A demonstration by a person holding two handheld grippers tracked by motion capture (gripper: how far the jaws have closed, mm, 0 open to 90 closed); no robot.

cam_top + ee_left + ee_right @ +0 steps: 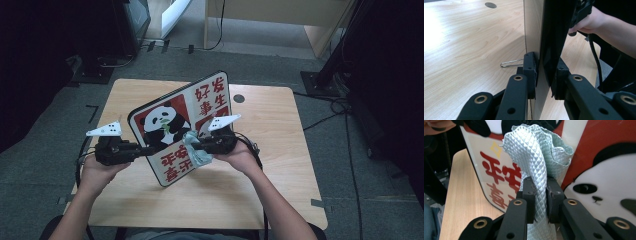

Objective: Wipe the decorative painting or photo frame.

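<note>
A glossy picture board [175, 115] with a panda and red characters stands tilted on its lower edge on the wooden table [270, 130]. My left gripper [150, 149] is shut on the board's left edge. In the left gripper view the pads [531, 72] press on both sides of the board [551, 32], seen edge-on. My right gripper [192, 145] is shut on a bunched pale grey-green quilted cloth [197, 150]. The cloth [534, 150] rises between the jaws of the right gripper [540, 195] and touches the board's printed face [599, 145].
A thin bent wire [510, 63] sticks out behind the board near the tabletop. A round cable hole [238, 98] sits at the table's far side. Cables and dark stands lie on the carpet around the table. The person's right hand [586, 22] is behind the board.
</note>
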